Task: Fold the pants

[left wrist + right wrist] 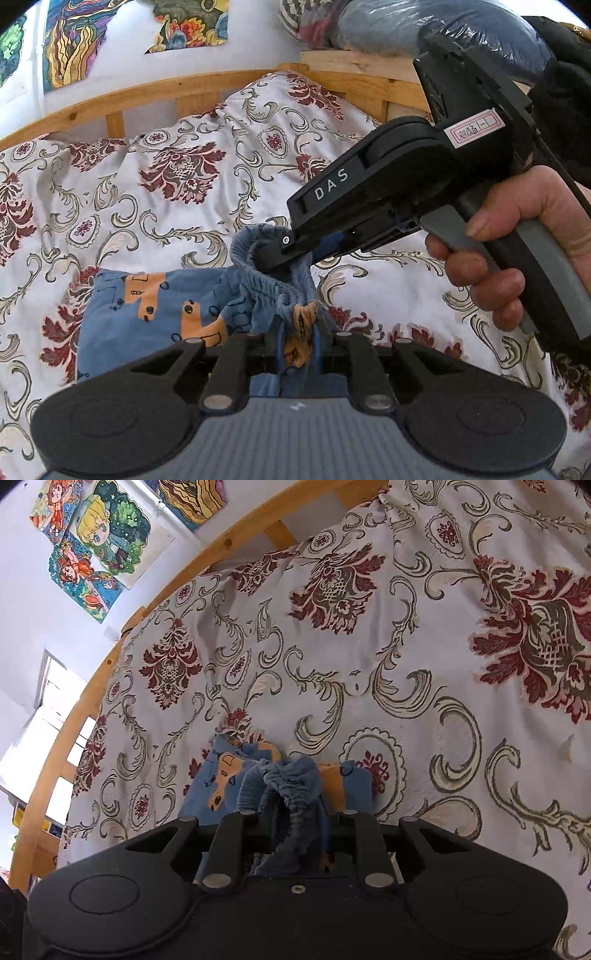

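Pants, blue with orange print, lying on patterned bed. Waistband pinched by left hand-held gripper and right hand-held gripper.

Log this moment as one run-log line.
left gripper: shut on pants | right gripper: shut on waistband | bedspread beneath

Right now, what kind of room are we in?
Probably a bedroom, maybe a child's. There's a wooden bed frame with a flowery bedspread, cartoon drawings taped to the wall, and little blue pants being folded.
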Available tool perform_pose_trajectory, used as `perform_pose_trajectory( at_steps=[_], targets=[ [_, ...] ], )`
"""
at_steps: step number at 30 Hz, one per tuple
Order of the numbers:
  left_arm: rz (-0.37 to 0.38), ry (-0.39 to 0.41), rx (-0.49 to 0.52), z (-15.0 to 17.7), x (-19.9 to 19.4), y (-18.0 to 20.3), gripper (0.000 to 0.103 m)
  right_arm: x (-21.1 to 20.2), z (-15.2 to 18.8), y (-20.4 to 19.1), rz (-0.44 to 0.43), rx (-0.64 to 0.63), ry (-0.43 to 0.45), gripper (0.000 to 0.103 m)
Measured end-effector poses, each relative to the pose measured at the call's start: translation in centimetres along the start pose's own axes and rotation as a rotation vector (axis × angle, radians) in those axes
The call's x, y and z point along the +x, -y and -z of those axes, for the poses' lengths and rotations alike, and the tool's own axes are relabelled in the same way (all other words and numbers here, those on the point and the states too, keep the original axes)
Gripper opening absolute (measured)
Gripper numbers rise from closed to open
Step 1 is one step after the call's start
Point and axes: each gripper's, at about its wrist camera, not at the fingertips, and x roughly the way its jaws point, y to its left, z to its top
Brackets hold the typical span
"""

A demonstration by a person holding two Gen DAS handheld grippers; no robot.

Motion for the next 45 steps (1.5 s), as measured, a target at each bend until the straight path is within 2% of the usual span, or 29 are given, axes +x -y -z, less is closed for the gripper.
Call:
perform_pose_trajectory(
  at_steps=[10, 17, 22, 26, 28, 29, 30, 32, 34, 40, 45],
  targets=[
    [0.005, -0.023, 0.005, 0.0, 1.4, 0.1, 0.019, 0.5, 0.2, 1.1, 0.034, 0.022, 0.002, 0.023],
    [0.017, -0.035, 0.017, 0.1, 1.4, 0.1, 0.024, 0.1, 0.4, 1.9, 0.056, 0.045, 0.014, 0.031],
    [0.033, -0.049, -0.011, 0.1, 1.1, -0.4, 0.029, -0.1, 0.6, 2.4, 0.069, 0.06, 0.019, 0.038],
    [0.041, -0.06, -0.056, 0.1, 0.6, -1.3, 0.035, -0.3, 0.9, 2.7, 0.079, 0.074, 0.028, 0.048],
    [0.043, -0.062, -0.071, 0.1, 0.2, -1.8, 0.041, -0.4, 1.0, 2.7, 0.088, 0.079, 0.034, 0.054],
    [0.045, -0.062, -0.082, 0.2, 0.0, -2.1, 0.047, -0.4, 1.2, 2.8, 0.093, 0.082, 0.039, 0.056],
    [0.054, -0.062, -0.094, 0.2, -0.1, -2.3, 0.053, -0.5, 1.2, 2.9, 0.095, 0.086, 0.041, 0.056],
    [0.082, -0.06, -0.123, 0.3, -0.4, -2.9, 0.058, -0.4, 1.4, 3.0, 0.101, 0.096, 0.045, 0.057],
    [0.096, -0.061, -0.126, 0.3, -0.5, -3.0, 0.059, -0.5, 1.6, 3.3, 0.101, 0.111, 0.049, 0.057],
    [0.048, -0.042, -0.164, 0.3, -1.3, -4.3, 0.062, -1.2, 2.4, 3.5, 0.103, 0.136, 0.064, 0.066],
    [-0.098, -0.024, -0.231, 0.6, -2.8, -7.9, 0.062, -3.0, 4.5, 2.6, 0.105, 0.139, 0.115, 0.076]
  ],
)
